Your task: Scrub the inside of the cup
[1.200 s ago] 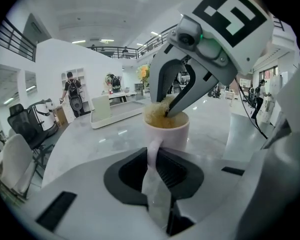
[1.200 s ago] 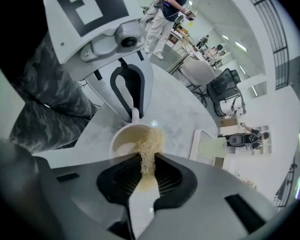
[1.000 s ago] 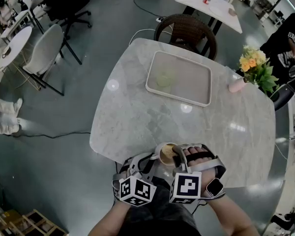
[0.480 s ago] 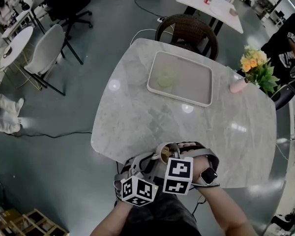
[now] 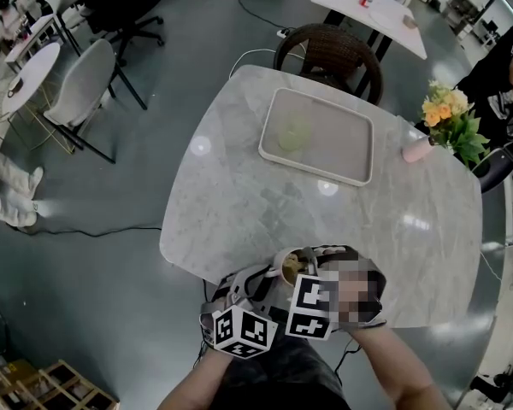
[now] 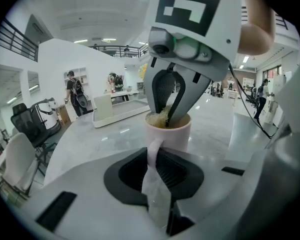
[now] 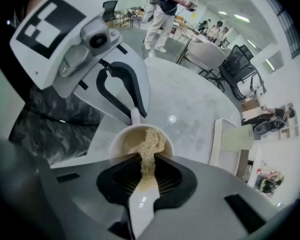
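A pale pink cup (image 5: 291, 266) is held just above the table's near edge. My left gripper (image 6: 154, 159) is shut on the cup's handle (image 6: 153, 151), seen from the side in the left gripper view. My right gripper (image 7: 146, 160) is shut on a white-handled brush (image 7: 141, 199). Its straw-coloured bristles (image 7: 150, 143) reach down inside the cup (image 7: 125, 140). From the left gripper view, the right gripper (image 6: 167, 104) stands over the cup's mouth (image 6: 168, 120). In the head view both grippers' marker cubes (image 5: 239, 330) hide most of the jaws.
A white tray (image 5: 346, 165) with a pale green cup (image 5: 292, 132) lies at the far side of the marble table (image 5: 239, 195). Yellow flowers (image 5: 449, 114) in a pink vase (image 5: 415, 150) stand at the right. A wicker chair (image 5: 329, 54) is beyond the table.
My right gripper has swung left and turned over the cup, its marker cube now closer to the left one. The left gripper and cup have stayed put.
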`<action>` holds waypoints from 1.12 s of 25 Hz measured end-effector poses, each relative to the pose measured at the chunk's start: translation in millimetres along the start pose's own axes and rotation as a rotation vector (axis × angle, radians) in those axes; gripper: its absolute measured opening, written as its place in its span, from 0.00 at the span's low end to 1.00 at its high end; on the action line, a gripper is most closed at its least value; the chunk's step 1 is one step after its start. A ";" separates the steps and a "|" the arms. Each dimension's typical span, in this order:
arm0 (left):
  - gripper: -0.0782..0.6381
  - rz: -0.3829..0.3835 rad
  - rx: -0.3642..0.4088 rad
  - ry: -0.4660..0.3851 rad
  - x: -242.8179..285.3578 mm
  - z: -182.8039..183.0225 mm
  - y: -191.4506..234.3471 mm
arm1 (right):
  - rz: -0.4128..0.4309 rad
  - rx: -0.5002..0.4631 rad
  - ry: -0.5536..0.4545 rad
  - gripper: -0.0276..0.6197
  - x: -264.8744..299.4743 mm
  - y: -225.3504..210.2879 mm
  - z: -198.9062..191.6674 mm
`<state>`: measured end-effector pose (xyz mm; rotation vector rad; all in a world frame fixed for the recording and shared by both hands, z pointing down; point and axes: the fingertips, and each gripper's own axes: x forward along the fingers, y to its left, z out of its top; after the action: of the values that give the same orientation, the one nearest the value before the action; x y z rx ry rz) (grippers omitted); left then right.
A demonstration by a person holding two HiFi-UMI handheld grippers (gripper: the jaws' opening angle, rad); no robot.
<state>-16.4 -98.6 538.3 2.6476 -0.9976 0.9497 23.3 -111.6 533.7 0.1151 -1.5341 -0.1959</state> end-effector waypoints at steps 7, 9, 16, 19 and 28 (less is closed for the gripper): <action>0.19 -0.004 -0.004 0.002 0.6 0.9 -3.0 | 0.044 -0.015 0.079 0.14 10.9 8.5 -0.2; 0.19 0.003 -0.008 0.006 0.9 0.6 -2.3 | 0.151 0.035 0.025 0.14 7.8 15.9 5.0; 0.19 0.004 -0.004 0.002 -0.8 -0.3 -1.0 | 0.149 0.108 -0.049 0.14 -5.7 5.5 1.7; 0.19 -0.003 -0.009 0.005 -1.8 -0.9 -5.1 | 0.090 0.013 0.029 0.14 5.9 8.8 0.0; 0.19 -0.005 0.011 0.013 -1.8 -2.4 -4.6 | 0.293 0.184 -0.165 0.14 -6.6 24.0 11.6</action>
<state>-15.8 -93.3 539.3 2.6482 -0.9851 0.9728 12.9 -86.2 532.4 0.0190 -1.7111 0.1727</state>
